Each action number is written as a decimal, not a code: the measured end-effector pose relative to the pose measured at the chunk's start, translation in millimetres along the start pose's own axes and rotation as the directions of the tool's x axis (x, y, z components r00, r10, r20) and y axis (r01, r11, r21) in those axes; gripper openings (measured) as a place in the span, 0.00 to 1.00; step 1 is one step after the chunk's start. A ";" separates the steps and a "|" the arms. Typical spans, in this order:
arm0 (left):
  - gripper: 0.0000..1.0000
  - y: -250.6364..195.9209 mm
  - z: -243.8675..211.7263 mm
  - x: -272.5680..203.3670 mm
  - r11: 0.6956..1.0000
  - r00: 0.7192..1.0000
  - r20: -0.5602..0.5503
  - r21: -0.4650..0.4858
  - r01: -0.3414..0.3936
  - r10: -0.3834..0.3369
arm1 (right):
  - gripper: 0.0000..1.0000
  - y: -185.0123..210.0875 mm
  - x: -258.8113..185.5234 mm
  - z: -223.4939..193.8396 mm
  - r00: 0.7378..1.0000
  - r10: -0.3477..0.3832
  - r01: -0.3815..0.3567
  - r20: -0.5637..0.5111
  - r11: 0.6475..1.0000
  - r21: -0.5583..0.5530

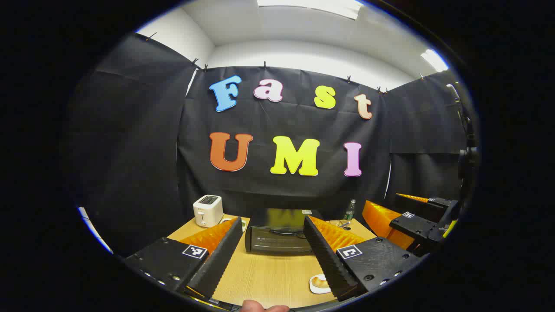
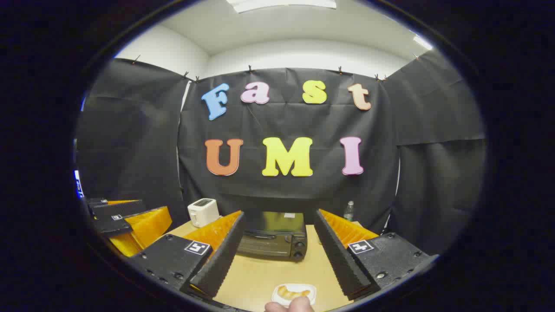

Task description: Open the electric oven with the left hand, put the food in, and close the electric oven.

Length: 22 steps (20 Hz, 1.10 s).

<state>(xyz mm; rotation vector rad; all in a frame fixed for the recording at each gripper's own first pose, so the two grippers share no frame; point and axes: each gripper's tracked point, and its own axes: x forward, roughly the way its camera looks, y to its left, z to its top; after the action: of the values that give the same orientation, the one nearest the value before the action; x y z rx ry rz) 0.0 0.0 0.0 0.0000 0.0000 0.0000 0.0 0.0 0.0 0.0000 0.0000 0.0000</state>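
Note:
The black electric oven (image 1: 277,236) stands at the back of the wooden table (image 1: 269,273) with its door shut. My left gripper (image 1: 272,222) is open, held back from the oven, its fingers framing the oven front. A small white plate of food (image 1: 320,284) lies near the table's front edge, by the right finger. In the right gripper view the oven (image 2: 275,238) sits ahead and the plate of food (image 2: 294,293) is just below my open right gripper (image 2: 279,216). Nothing is between either pair of fingers.
A white toaster (image 1: 208,210) stands left of the oven and a clear bottle (image 1: 349,210) to its right. The right gripper (image 1: 383,201) hovers at the table's right side; the left gripper (image 2: 154,206) shows at the left. A fingertip (image 2: 290,305) is at the lower edge.

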 end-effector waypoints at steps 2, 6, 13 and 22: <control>0.93 4.2 -0.4 5.6 1.000 1.000 -0.003 0.010 -0.011 0.011 | 1.00 -3.2 5.3 -2.5 1.000 -0.001 0.001 -0.001 1.000 0.001; 0.93 16.2 0.9 15.4 0.999 0.999 -0.010 0.014 -0.044 0.044 | 0.99 -9.3 13.1 -2.0 1.000 -0.007 0.007 -0.003 0.999 0.033; 0.93 13.7 3.6 25.4 0.999 0.999 0.007 0.026 -0.048 0.048 | 0.98 -9.3 24.1 3.5 1.000 -0.005 0.005 0.007 0.999 0.039; 0.93 8.5 -2.2 38.0 0.998 0.999 0.004 0.043 -0.049 0.049 | 0.98 -23.3 33.7 -0.5 1.000 -0.016 0.016 0.007 0.999 0.040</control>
<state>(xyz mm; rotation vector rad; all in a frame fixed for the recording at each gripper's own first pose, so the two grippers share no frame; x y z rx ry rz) 38.0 8.5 -2.2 0.0430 -0.0034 0.0486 33.7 -23.3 -0.5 0.0397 -0.0074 -0.0160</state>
